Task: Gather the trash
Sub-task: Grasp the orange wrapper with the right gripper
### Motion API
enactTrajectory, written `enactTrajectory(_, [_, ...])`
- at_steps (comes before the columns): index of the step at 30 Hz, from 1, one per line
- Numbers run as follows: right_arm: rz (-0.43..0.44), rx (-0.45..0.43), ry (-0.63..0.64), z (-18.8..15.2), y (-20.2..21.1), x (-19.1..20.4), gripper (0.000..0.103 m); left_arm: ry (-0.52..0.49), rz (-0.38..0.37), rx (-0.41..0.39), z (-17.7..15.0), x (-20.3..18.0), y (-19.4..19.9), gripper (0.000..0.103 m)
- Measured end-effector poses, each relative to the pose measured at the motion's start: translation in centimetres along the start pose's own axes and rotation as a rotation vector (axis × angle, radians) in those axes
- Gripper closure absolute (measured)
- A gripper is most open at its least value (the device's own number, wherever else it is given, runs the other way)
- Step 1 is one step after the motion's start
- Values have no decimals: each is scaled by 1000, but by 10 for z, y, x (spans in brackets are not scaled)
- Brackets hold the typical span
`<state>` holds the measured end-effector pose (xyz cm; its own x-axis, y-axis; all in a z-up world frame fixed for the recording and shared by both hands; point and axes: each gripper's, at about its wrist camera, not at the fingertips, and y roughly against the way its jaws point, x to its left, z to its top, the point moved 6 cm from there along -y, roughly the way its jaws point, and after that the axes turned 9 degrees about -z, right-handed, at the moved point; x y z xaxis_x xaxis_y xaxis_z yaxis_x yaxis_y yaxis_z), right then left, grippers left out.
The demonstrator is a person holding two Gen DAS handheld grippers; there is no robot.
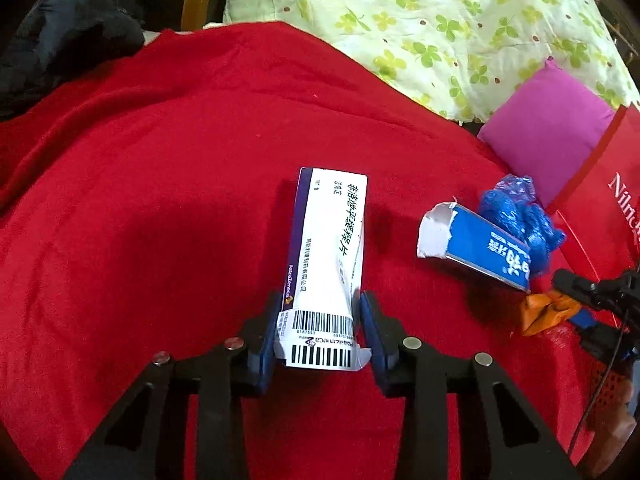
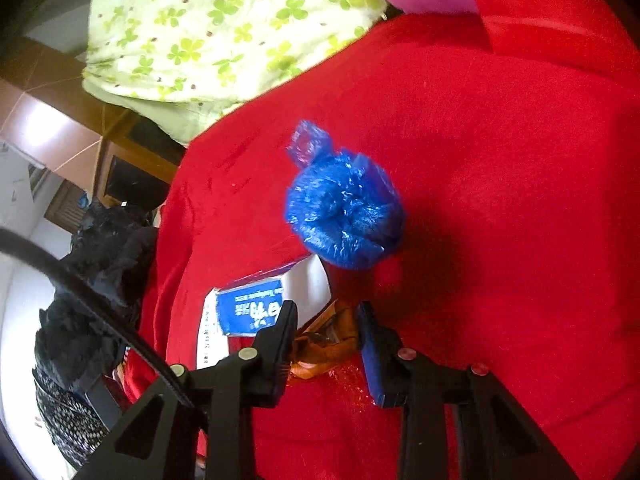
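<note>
Here the left gripper (image 1: 318, 332) has its fingers closed on the barcode end of a white medicine box (image 1: 328, 256), whose far end reaches out over the middle of the red blanket (image 1: 160, 160). The right gripper (image 2: 326, 340) pinches a crumpled orange wrapper (image 2: 324, 344) between its fingers. Just beside it lie a torn blue box (image 2: 248, 312) and a balled blue plastic bag (image 2: 344, 212), toward the blanket's edge near the pink cushion (image 1: 548, 128).

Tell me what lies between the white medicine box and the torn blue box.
Only bare red blanket lies between the white medicine box and the torn blue box, shown in the left wrist view.
</note>
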<state>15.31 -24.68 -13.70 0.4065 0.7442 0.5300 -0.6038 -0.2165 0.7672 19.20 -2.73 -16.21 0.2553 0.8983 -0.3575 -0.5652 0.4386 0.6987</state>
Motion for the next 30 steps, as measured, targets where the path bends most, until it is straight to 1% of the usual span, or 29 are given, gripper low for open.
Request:
enactTrajectory(4, [-4, -67, 58, -5, 28, 6, 70, -56, 36, -54, -4, -1, 32, 63])
enactTrajectory(6, [-13, -106, 93, -5, 38, 11, 70, -94, 56, -95, -6, -4, 54, 63])
enactTrajectory(10, [-38, -197, 172, -8, 66, 19, 70, -166, 85, -154, -2, -19, 77, 63])
enactTrajectory(14, [-35, -306, 253, -15, 104, 24, 71, -205, 79, -194, -5, -36, 96, 63])
enactTrajectory(16, [-18, -348, 282, -18, 122, 28, 71, -222, 78, -212, -7, -46, 103, 63])
enactTrajectory(21, [16, -451, 347, -32, 166, 28, 70, -254, 66, -247, -18, -72, 123, 63])
enactTrajectory(25, [27, -493, 372, -45, 185, 24, 70, -272, 74, -250, -29, -90, 134, 63])
enactTrajectory(30, [17, -559, 406, -60, 211, 18, 70, -316, 93, -261, -36, -111, 147, 63])
